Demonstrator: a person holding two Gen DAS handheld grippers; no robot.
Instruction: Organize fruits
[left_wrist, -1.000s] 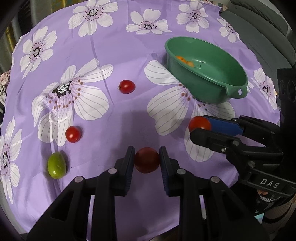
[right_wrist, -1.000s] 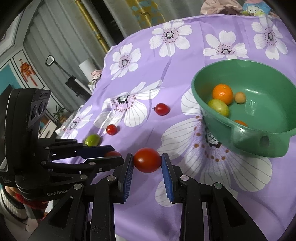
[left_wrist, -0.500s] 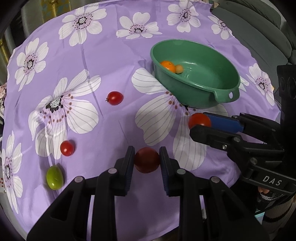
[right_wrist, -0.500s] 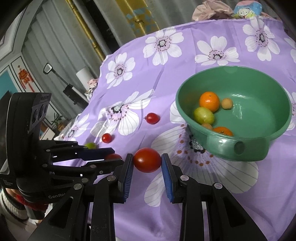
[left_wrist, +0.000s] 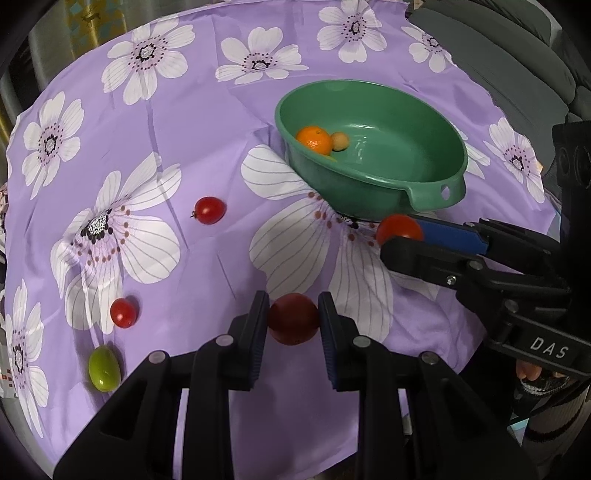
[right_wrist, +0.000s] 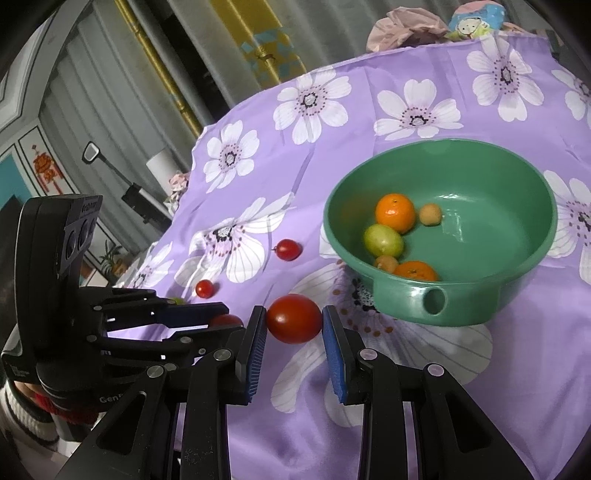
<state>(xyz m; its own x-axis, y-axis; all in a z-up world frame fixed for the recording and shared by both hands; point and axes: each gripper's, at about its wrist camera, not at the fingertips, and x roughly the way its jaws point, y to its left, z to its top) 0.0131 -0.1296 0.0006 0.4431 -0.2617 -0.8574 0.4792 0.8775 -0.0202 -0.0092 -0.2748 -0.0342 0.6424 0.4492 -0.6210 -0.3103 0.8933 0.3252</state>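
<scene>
left hand-held gripper (left_wrist: 293, 319): pinching dark tomato (left_wrist: 293, 318) | right hand-held gripper (right_wrist: 294, 319): pinching red tomato (right_wrist: 294, 318)

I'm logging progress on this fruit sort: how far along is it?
Partly done. The green bowl already holds five fruits, including two oranges and a green one. In hand: the left gripper is shut on a dark red tomato, and the right gripper on a bright red tomato, both short of the bowl. Left on the cloth: two small red tomatoes and a green fruit.
</scene>
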